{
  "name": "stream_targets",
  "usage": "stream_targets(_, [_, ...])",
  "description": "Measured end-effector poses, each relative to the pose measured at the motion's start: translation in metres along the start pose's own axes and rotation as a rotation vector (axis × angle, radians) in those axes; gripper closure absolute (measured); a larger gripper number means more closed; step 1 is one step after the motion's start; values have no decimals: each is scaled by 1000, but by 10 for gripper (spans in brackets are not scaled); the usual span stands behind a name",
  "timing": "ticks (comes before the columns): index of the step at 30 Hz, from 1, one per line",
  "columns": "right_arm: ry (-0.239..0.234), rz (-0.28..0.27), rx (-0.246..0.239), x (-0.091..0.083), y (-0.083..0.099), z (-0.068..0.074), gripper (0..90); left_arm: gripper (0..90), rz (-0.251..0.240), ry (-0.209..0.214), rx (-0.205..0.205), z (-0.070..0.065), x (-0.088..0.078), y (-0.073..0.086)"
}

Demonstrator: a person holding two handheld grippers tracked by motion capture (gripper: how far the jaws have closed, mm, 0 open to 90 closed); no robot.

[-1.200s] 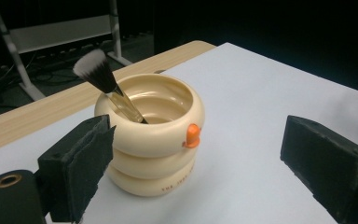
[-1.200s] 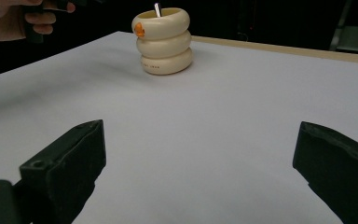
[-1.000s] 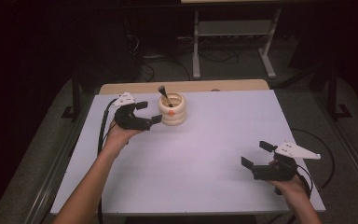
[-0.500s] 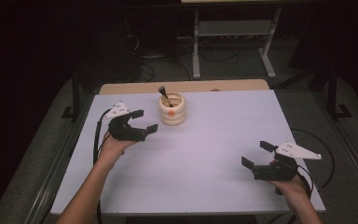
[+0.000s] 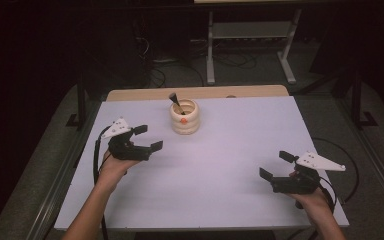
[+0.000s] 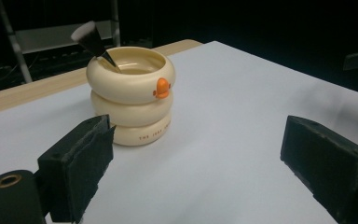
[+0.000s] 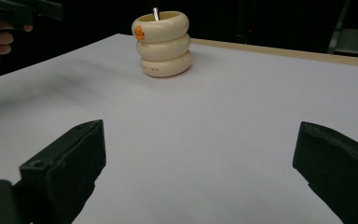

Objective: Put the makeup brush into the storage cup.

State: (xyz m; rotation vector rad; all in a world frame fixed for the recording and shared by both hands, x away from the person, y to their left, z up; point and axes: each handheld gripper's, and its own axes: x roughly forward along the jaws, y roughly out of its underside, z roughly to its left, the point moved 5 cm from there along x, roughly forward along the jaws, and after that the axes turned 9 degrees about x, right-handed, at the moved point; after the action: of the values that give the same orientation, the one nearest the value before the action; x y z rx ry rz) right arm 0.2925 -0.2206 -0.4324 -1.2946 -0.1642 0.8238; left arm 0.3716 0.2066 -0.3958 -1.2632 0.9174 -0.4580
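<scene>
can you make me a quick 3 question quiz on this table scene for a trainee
1. True or false: the left gripper is closed on the cream cup.
2. What sticks out of the cup's top?
A. a brush
B. a spoon
C. a straw
3. Fill in: the small duck bill on the cup's upper ring is coloured ____.

Key:
1. False. Its jaws stand open with nothing between them, short of the cup.
2. A. It leans on the rim, bristles upward.
3. Orange.

The right gripper also stands open, near the table's front right corner.
</scene>
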Motion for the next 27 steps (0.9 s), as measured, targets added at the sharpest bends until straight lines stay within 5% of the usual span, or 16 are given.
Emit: stream_targets(27, [2,-3,-9,0,0,1,20,89,-3,-8,6,-26,-43,33])
